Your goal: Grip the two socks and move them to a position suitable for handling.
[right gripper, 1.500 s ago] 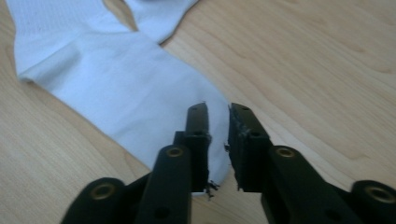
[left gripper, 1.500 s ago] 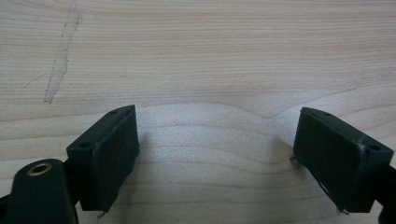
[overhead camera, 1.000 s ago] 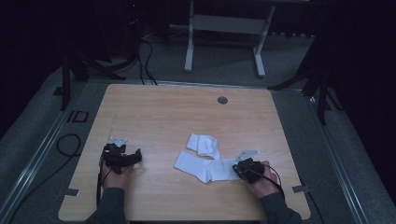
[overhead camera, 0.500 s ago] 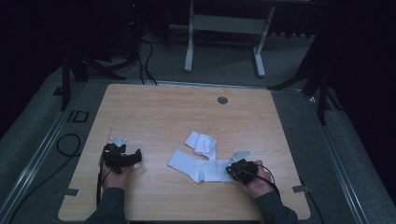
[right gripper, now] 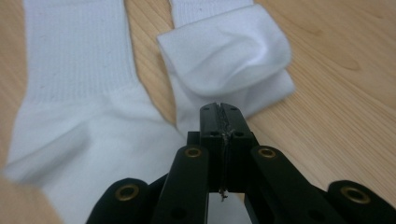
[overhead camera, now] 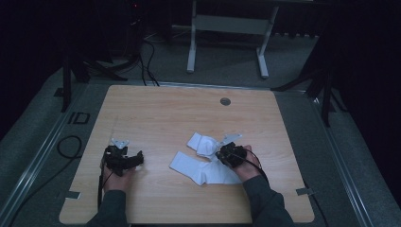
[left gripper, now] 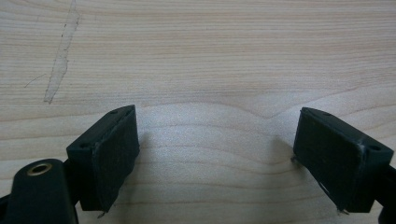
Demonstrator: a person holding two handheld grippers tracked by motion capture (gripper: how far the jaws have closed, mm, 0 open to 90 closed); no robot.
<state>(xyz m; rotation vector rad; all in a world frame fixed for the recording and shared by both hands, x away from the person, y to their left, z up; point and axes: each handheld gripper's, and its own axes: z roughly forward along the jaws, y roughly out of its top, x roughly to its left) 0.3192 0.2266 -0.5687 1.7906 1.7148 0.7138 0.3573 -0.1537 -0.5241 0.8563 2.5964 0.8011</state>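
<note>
Socks (right gripper: 93, 93) plain white, no readable writing.

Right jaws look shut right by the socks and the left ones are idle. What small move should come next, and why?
Probably open the right gripper and ease it forward onto the folded sock. Its jaws are pressed together with no cloth visibly between them, just short of that sock's edge, so they cannot take hold as they stand. The flat sock lies beside it. The left gripper is open over bare table.

Socks (right gripper: 84, 116): plain white, ribbed-knit cuffs. Table (overhead camera: 161, 118): light wood grain, with a pale scratch at 10 o'clock in the left gripper view. Grippers: black.
</note>
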